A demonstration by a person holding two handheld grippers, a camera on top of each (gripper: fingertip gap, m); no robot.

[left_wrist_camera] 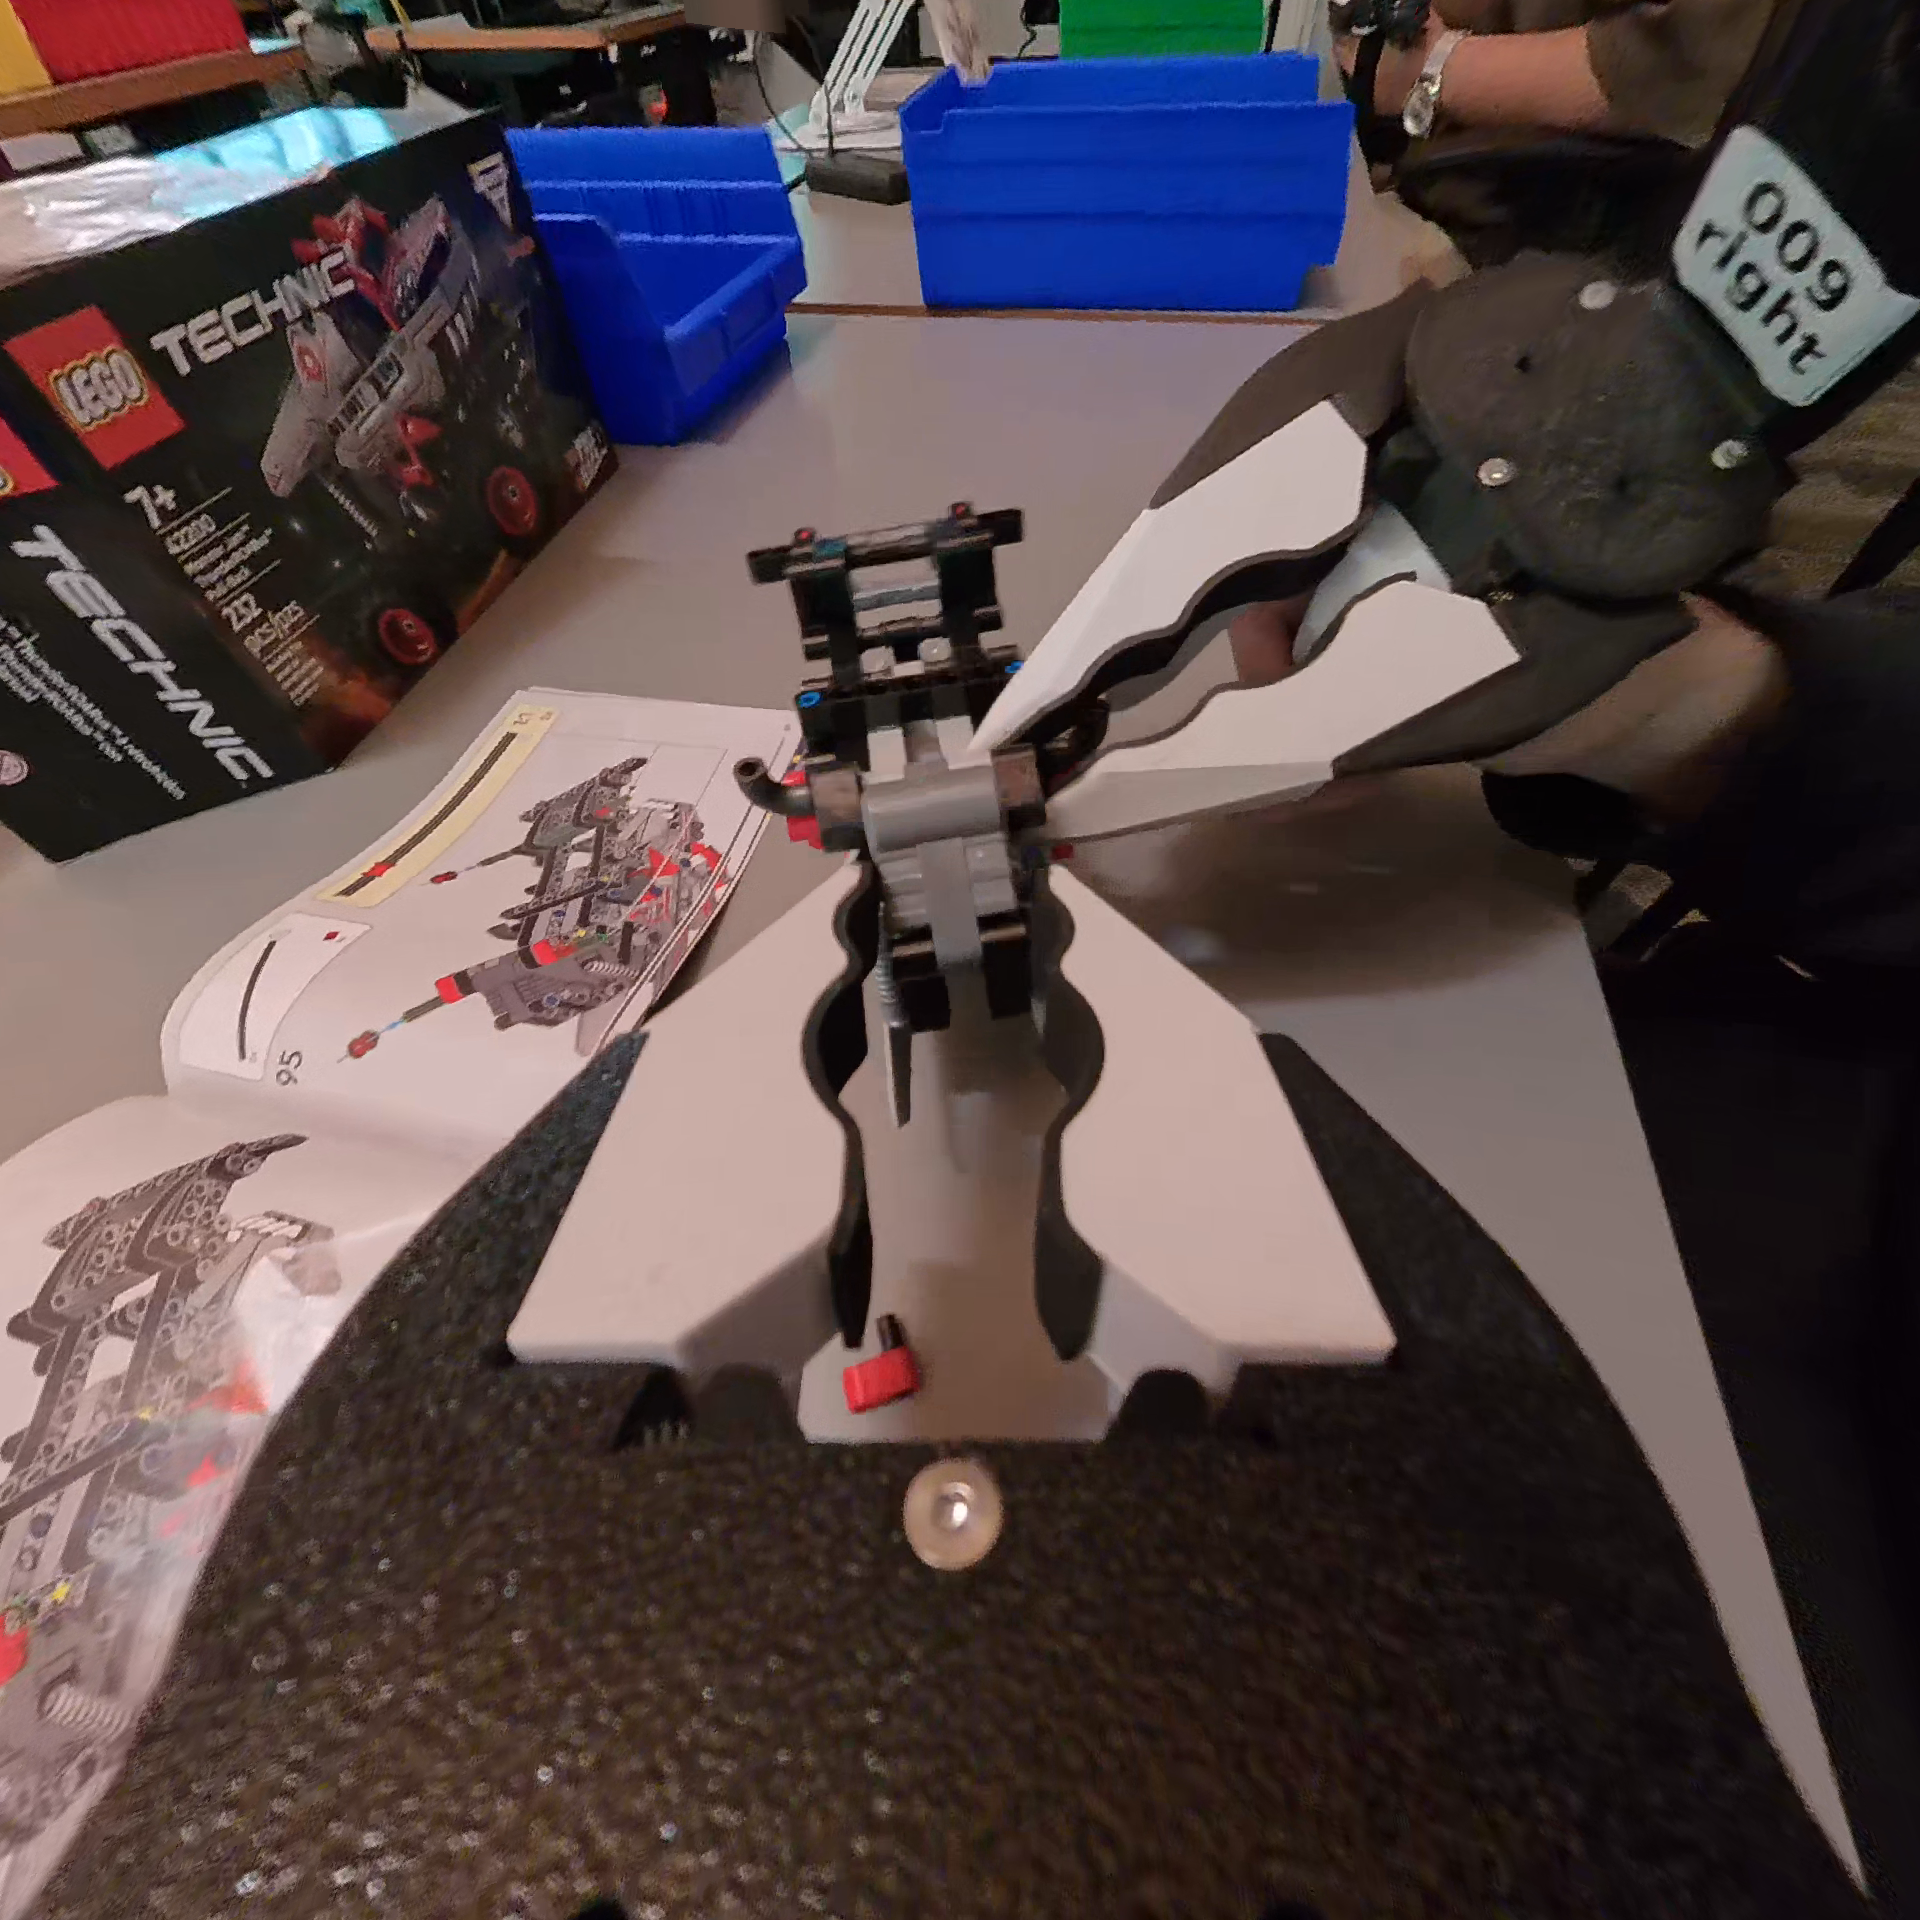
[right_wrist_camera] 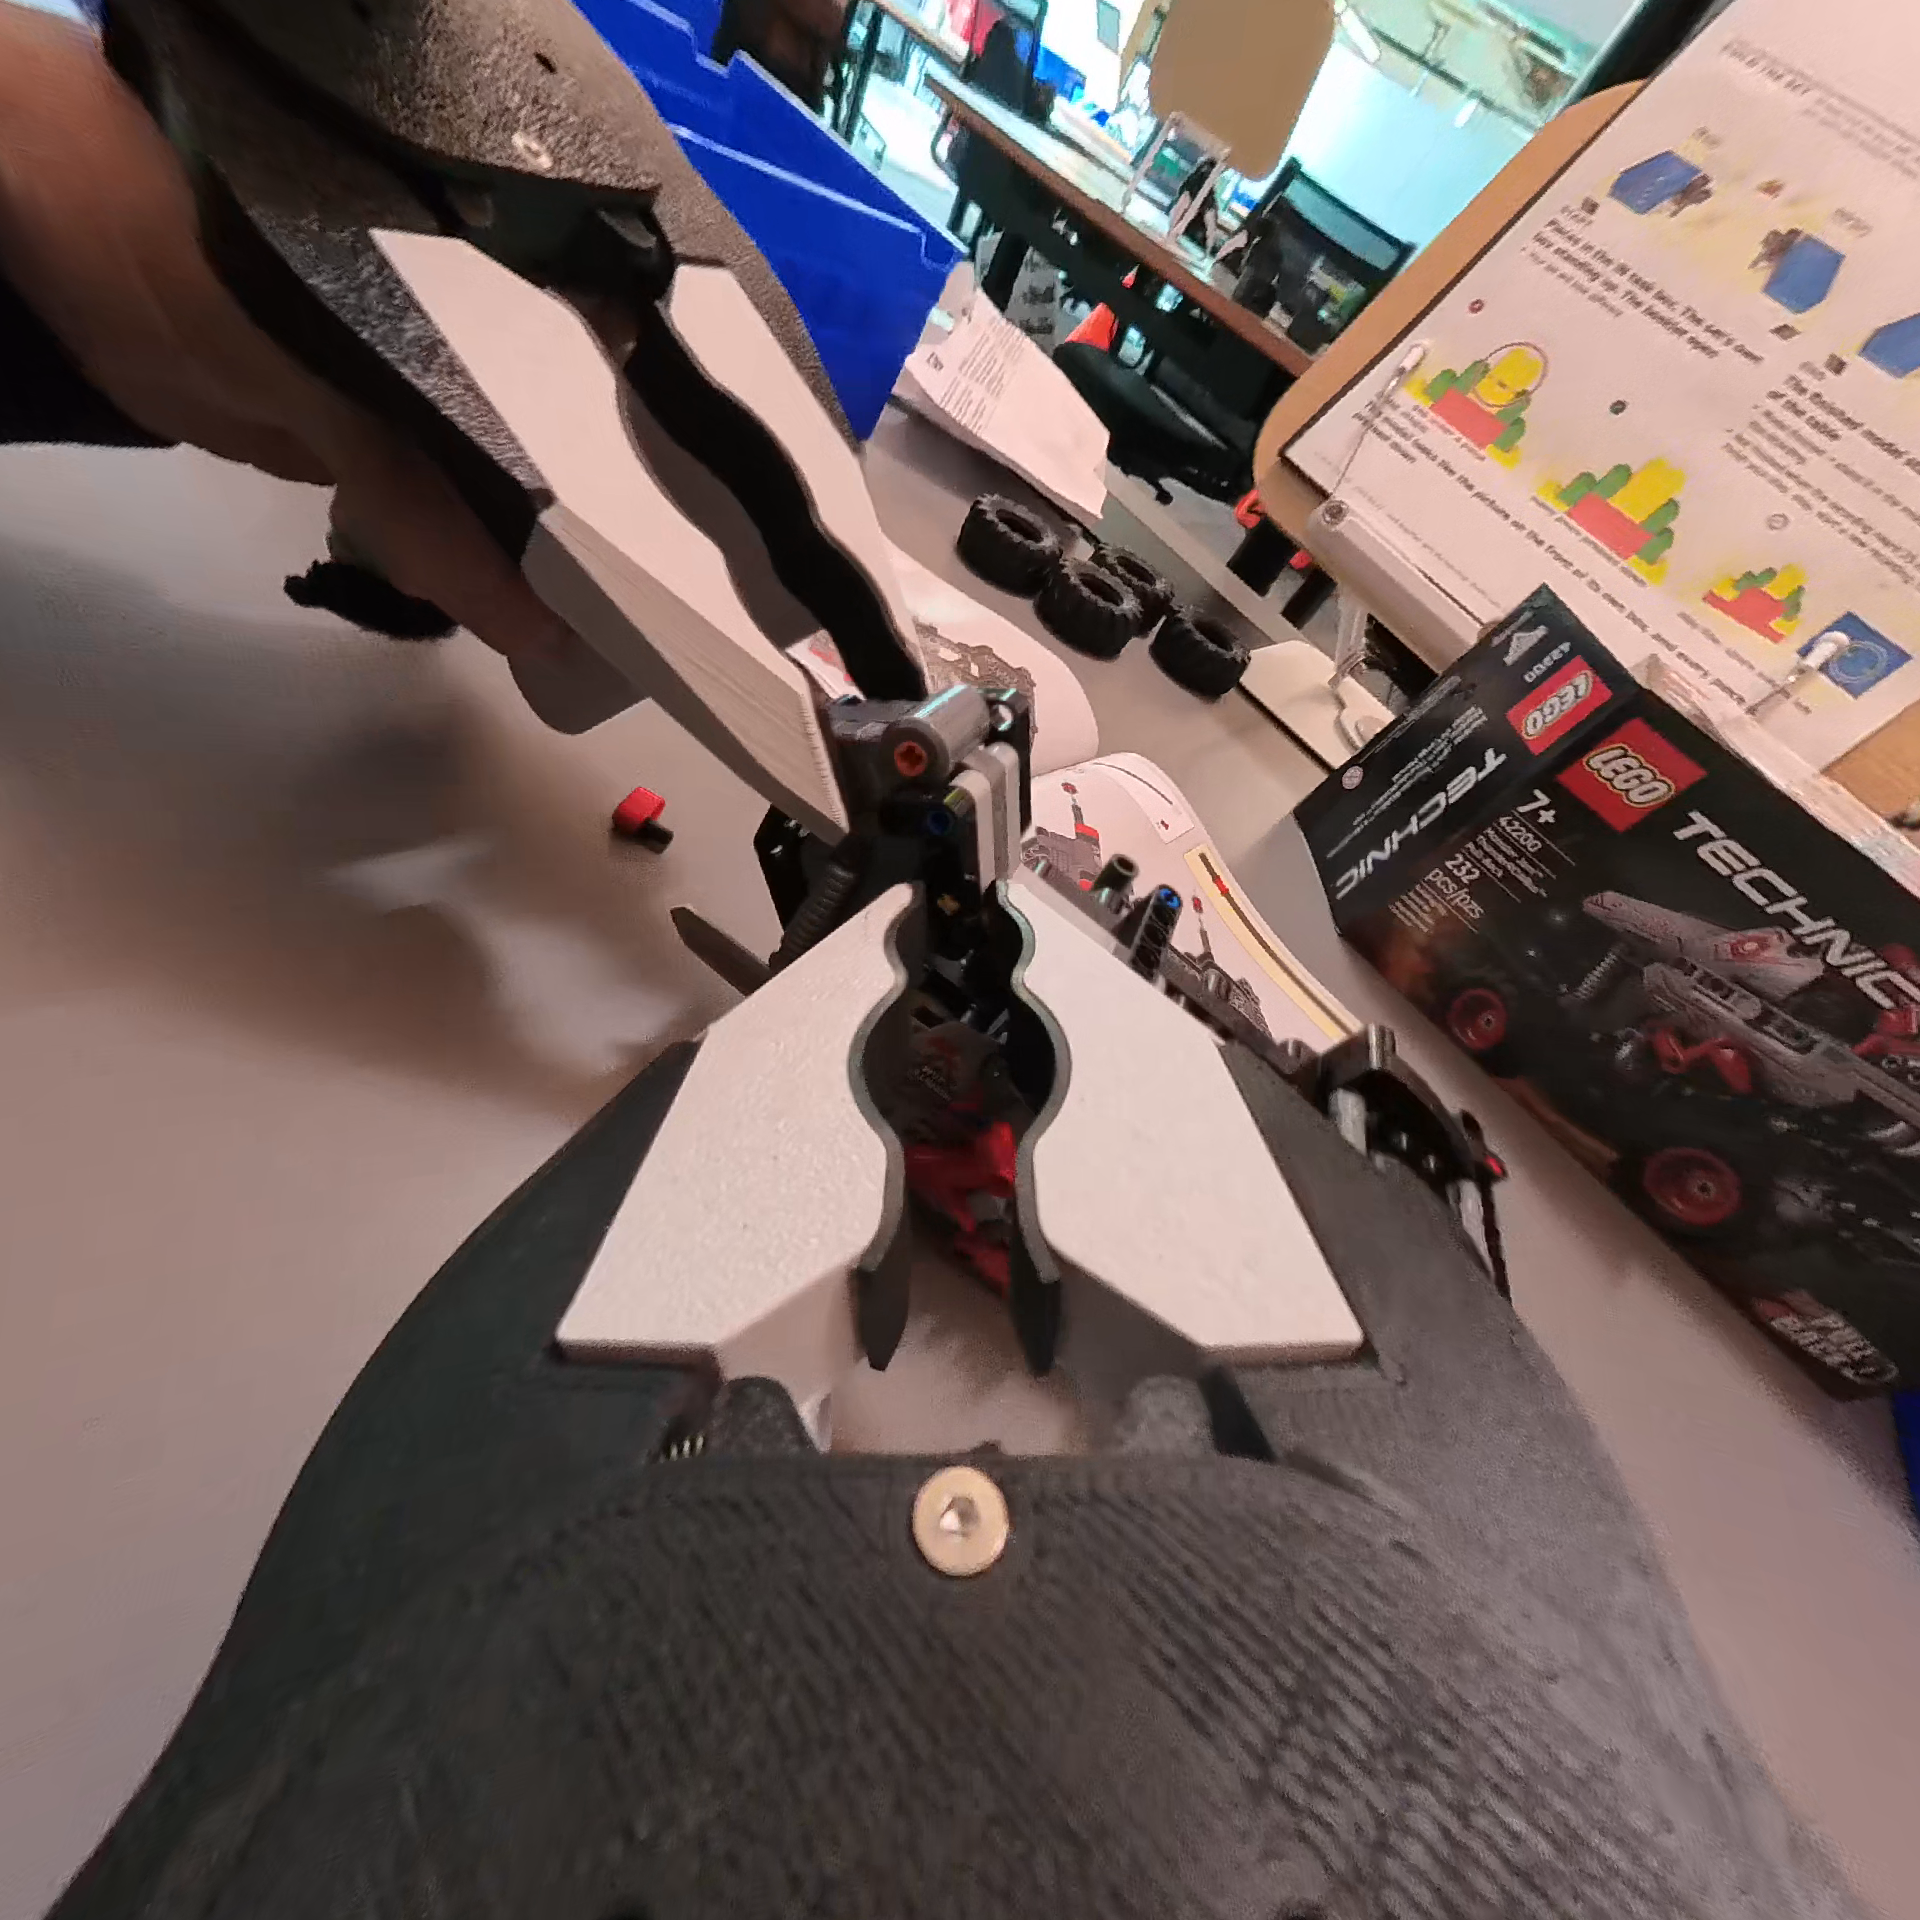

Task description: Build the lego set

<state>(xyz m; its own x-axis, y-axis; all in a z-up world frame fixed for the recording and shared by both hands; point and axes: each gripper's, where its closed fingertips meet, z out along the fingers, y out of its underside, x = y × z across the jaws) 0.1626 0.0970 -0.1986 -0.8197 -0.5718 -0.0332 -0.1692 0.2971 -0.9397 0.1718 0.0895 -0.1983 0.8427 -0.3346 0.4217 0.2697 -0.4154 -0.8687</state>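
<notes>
Both the left tongs (left_wrist_camera: 951, 894) and right tongs (right_wrist_camera: 956, 914) grip the half-built lego chassis (left_wrist_camera: 914, 727) above the table (left_wrist_camera: 1299, 935), beside the open manual (left_wrist_camera: 468, 883).

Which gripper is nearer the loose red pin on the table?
Left. The red pin lies beside the left gripper; the right gripper is farther off, at the model's side.

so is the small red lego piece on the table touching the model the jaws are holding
Apart. The right wrist view shows the red piece lying alone on the grey table, with bare tabletop between it and the model.
</notes>
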